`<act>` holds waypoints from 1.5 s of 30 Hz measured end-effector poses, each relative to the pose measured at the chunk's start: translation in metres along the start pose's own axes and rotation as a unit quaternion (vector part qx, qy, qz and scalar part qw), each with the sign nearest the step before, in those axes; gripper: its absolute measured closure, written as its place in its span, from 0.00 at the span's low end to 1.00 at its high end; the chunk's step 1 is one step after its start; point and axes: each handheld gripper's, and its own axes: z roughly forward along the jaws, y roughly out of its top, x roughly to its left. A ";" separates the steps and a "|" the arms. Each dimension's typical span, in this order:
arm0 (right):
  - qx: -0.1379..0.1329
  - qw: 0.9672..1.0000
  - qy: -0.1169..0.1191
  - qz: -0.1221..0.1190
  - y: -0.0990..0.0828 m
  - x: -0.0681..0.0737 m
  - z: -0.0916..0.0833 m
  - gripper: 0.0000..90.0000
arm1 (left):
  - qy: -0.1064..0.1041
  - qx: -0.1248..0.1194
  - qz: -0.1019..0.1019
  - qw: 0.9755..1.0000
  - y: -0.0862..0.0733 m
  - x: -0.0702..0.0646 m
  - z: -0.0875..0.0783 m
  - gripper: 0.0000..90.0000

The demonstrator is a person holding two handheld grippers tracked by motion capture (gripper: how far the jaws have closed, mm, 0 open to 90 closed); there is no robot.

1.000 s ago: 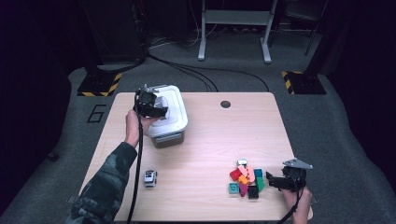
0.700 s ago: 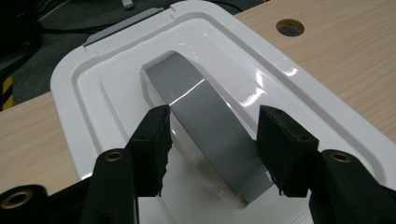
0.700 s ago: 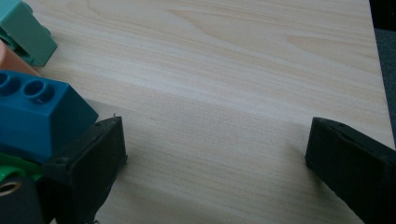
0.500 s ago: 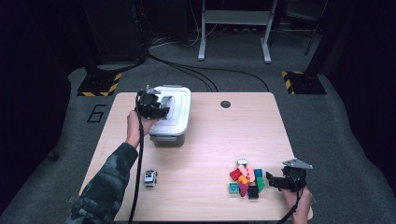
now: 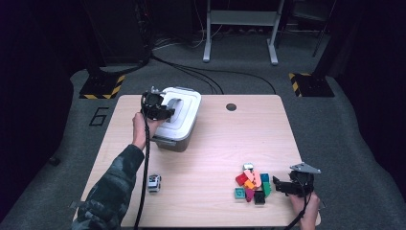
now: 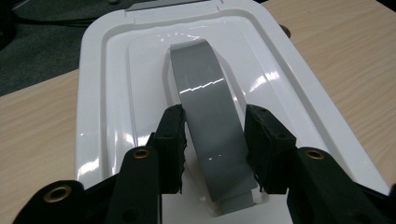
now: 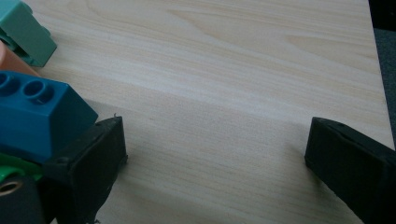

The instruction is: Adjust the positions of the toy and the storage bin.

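a lidded box [image 5: 178,125] is sitting on the tabletop [image 5: 215,153] toward its far left corner, with a handle [image 6: 208,116] lying along the middle of its lid [image 6: 116,93]. the left gripper [image 5: 160,111] is reaching over the box's left side, and the handle is lying between its jaws. a toy car [image 5: 153,182] is sitting near the front left edge. a pile of building blocks [image 5: 251,186] is lying at the front right, and the right gripper [image 5: 282,186] is resting just to the right of it on the tabletop. a round hole [image 5: 231,107] is lying near the far edge, to the right of the box.
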 end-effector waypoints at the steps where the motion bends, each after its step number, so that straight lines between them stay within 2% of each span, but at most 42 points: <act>1: 0.000 1.000 0.000 0.000 0.000 0.000 0.000 0.05 | 0.000 0.000 0.000 1.000 0.000 0.000 0.000 0.67; 3: 0.000 1.000 0.000 0.000 0.000 0.000 0.000 0.05 | -0.002 0.001 0.002 1.000 0.000 0.000 0.000 0.67; 4: 0.000 1.000 0.000 0.000 0.000 0.000 0.000 0.05 | -0.013 -0.001 -0.001 1.000 -0.001 0.001 0.000 0.68; 5: 0.000 1.000 0.000 0.000 0.000 0.000 0.000 0.05 | -0.013 -0.001 -0.001 1.000 -0.001 0.001 0.000 0.69; 10: 0.000 1.000 0.000 0.000 0.000 0.000 0.000 0.05 | -0.055 -0.006 -0.034 0.998 -0.003 0.003 0.000 0.71; 13: 0.001 1.000 0.000 -0.001 0.000 0.000 0.000 0.05 | -0.065 0.001 -0.021 0.998 -0.002 0.002 -0.001 0.72; 14: 0.000 1.000 0.000 0.001 0.000 0.000 0.000 0.05 | -0.057 -0.001 -0.012 0.998 -0.002 0.000 0.000 0.72; 15: 0.000 1.000 0.000 0.000 0.000 0.000 0.000 0.05 | -0.040 0.007 0.014 0.999 0.000 -0.002 -0.001 0.71; 16: 0.000 1.000 0.000 0.001 0.000 0.000 0.000 0.05 | -0.029 0.008 0.027 0.999 0.001 -0.005 -0.001 0.70; 18: 0.000 1.000 0.000 0.000 0.000 0.000 0.000 0.05 | 0.012 0.006 0.067 0.998 0.004 -0.015 0.000 0.67; 19: 0.000 1.000 0.000 0.000 0.000 0.000 0.000 0.05 | 0.023 0.003 0.080 0.997 0.005 -0.019 0.001 0.65; 22: 0.000 1.000 0.001 0.000 0.000 0.000 0.000 0.05 | 0.047 0.003 0.100 0.994 0.007 -0.025 0.006 0.67; 28: 0.000 1.000 0.001 -0.001 0.000 0.000 0.000 0.05 | 0.022 -0.009 0.069 0.997 0.003 -0.018 0.007 0.71; 32: 0.000 1.000 0.001 -0.001 0.000 0.000 0.000 0.05 | 0.006 -0.007 0.063 0.998 0.004 -0.020 0.006 0.74; 34: 0.000 1.000 0.001 -0.001 0.000 0.000 0.000 0.05 | -0.008 -0.007 0.053 0.999 0.003 -0.020 0.005 0.75; 39: 0.000 1.000 0.001 -0.001 0.000 0.000 0.000 0.06 | -0.020 -0.012 0.053 0.998 0.002 -0.025 0.003 0.75; 42: 0.000 1.000 0.001 -0.001 0.000 0.000 0.000 0.06 | -0.027 -0.006 0.051 0.998 0.001 -0.028 0.002 0.75; 44: 0.000 1.000 0.001 -0.001 0.000 0.000 0.000 0.06 | -0.041 -0.010 0.043 0.998 0.000 -0.028 0.002 0.75; 45: 0.000 1.000 0.001 -0.001 0.000 0.000 0.000 0.06 | -0.044 -0.005 0.049 0.998 -0.001 -0.028 0.001 0.75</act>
